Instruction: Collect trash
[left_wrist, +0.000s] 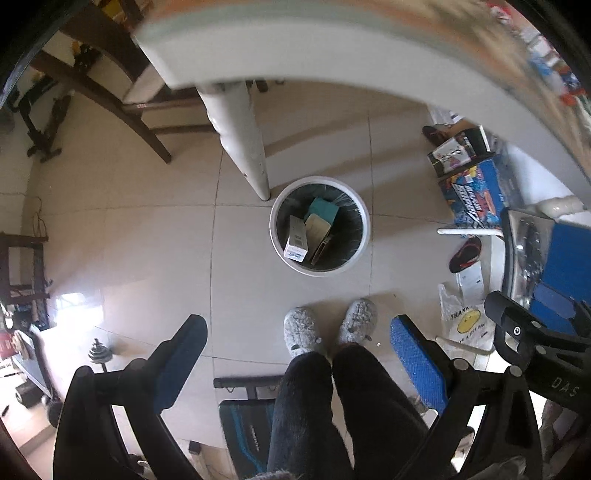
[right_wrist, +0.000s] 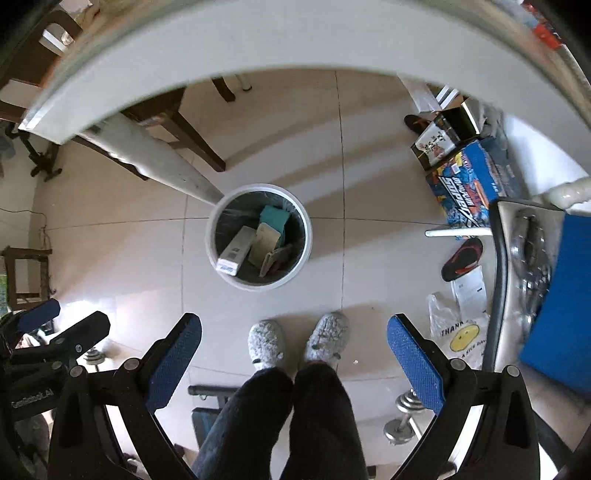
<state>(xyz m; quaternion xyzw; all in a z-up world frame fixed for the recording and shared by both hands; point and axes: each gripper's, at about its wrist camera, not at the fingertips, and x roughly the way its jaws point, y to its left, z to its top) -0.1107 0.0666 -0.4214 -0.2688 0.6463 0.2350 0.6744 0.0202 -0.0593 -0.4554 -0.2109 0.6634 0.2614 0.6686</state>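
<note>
A round white trash bin (left_wrist: 359, 206) with a dark liner stands on the tiled floor beside a white table leg (left_wrist: 243, 140). Inside lie a white carton (left_wrist: 296, 243), a tan box (left_wrist: 318, 230) and a teal box (left_wrist: 325, 210). The bin (right_wrist: 303, 221) also shows in the right wrist view with the same boxes. My left gripper (left_wrist: 299, 347) is open and empty, high above the floor. My right gripper (right_wrist: 293, 349) is open and empty too, and shows at the right edge of the left wrist view (left_wrist: 517, 325).
The white table edge (left_wrist: 332, 55) curves across the top. The person's grey slippers (left_wrist: 328, 325) stand below the bin. Colourful boxes (left_wrist: 476, 188), a plastic bag (left_wrist: 465, 321) and sandals (left_wrist: 465, 254) lie at right. A wooden chair (left_wrist: 110, 85) stands at left. Dumbbells (right_wrist: 406, 413) lie near.
</note>
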